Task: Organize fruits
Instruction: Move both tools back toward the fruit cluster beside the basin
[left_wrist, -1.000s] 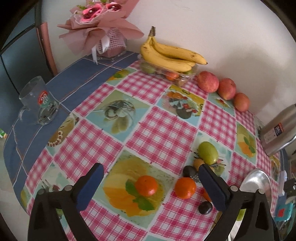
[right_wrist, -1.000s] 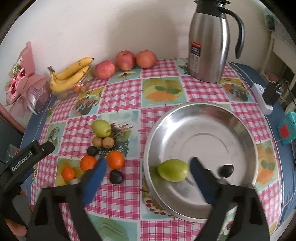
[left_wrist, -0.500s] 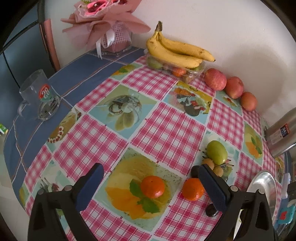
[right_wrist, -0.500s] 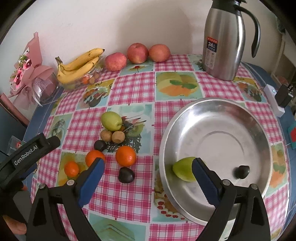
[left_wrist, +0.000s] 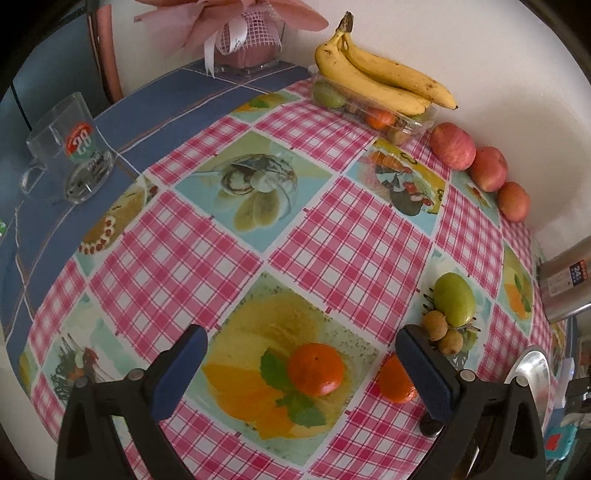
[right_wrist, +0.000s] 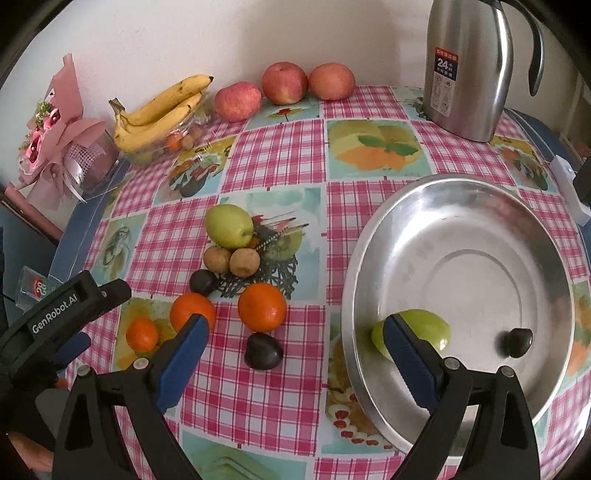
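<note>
A small orange (left_wrist: 316, 368) lies on the bench (left_wrist: 229, 258) between the spread fingers of the left tongs (left_wrist: 301, 360), nearer the right finger and not touched by either. A second orange (left_wrist: 395, 378) sits just behind that right finger, partly hidden. Further off are two small brown fruits (left_wrist: 443, 334) touching a green fruit (left_wrist: 453, 298).

The right tongs (right_wrist: 295, 349) are also spread and hold nothing. Between their fingers, on the bench, lie a dark fruit (right_wrist: 263, 350) and a larger orange (right_wrist: 262, 306). The right finger overlaps a green fruit (right_wrist: 424, 328) lying in the steel bowl (right_wrist: 461, 206), with another dark fruit (right_wrist: 520, 342) near it in the bowl.

Against the wall stand bananas (right_wrist: 162, 109) on a clear tray, three apples (right_wrist: 285, 83), a flask (right_wrist: 467, 66) and a pink bouquet (right_wrist: 55, 133). A glass mug (left_wrist: 70, 147) stands on the blue cloth.
</note>
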